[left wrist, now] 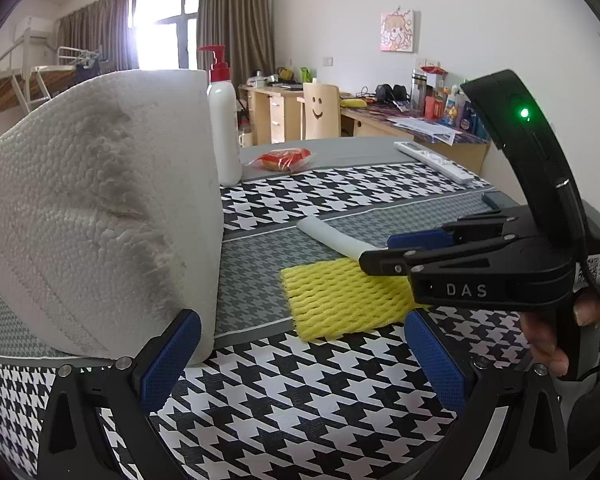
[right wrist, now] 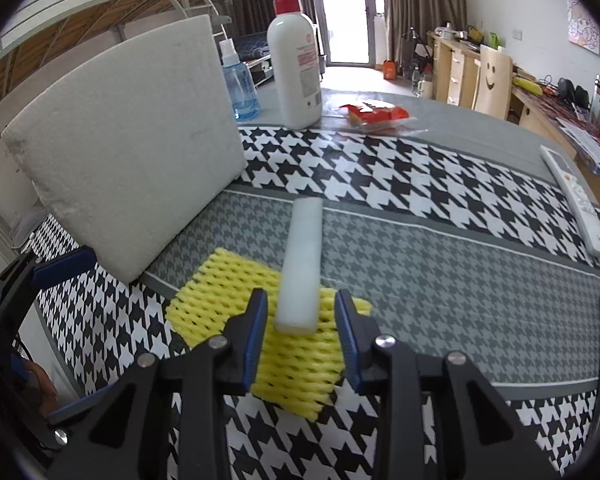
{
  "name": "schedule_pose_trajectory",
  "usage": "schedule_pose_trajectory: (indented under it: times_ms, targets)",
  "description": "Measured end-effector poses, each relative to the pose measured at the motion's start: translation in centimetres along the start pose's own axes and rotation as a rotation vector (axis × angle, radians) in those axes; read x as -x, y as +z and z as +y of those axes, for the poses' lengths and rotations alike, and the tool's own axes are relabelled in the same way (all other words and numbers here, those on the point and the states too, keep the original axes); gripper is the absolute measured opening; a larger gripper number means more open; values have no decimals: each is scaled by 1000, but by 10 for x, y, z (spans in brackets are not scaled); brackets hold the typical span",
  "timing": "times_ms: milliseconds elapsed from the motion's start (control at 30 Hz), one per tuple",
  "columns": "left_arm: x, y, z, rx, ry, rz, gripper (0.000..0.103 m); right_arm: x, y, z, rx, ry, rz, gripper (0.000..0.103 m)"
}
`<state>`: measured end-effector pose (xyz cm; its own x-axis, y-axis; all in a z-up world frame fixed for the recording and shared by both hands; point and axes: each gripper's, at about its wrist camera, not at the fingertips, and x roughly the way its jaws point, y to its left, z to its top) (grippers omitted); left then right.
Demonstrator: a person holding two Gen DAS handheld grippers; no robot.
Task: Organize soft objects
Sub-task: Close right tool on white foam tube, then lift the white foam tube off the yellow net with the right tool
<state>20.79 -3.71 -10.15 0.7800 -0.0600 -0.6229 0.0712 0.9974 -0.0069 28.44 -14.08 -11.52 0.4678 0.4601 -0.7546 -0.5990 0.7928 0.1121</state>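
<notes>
The right gripper [right wrist: 301, 312], jaws open, straddles the near end of a white foam bar [right wrist: 302, 266] lying on yellow foam netting [right wrist: 296, 364]. Closing low could snag the netting too. At ten o'clock, the left view alone shows the open left gripper [left wrist: 300, 354] beside the tilted foam slab [left wrist: 100, 216].

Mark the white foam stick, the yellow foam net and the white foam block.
white foam stick [right wrist: 302, 264]: right wrist view, middle of its length.
yellow foam net [right wrist: 296, 364]: right wrist view, mesh between the fingers.
white foam block [right wrist: 128, 136]: right wrist view, centre of its broad face.
</notes>
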Motion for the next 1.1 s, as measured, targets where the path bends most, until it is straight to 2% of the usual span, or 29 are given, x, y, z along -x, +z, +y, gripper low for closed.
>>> schedule_pose_trajectory:
  times_ms: [67, 300, 533, 800, 1100]
  targets:
    - [0, -1, 0, 3, 3, 0, 102, -3, 1, 0, -1, -2, 13, 29]
    - [6, -1, 0, 19, 6, -8, 102, -5, 1, -3, -10, 5, 23, 27]
    - [7, 0, -2, 18, 7, -8, 102, -3, 2, -5, -18, 13, 5, 18]
    - [5, 3, -11, 2, -3, -5, 102, 30, -1, -11, -54, 21, -71, 18]
    - [-8, 10, -27, -35, -54, 1, 102, 51, -21, -28, -102, -44, -92, 19]
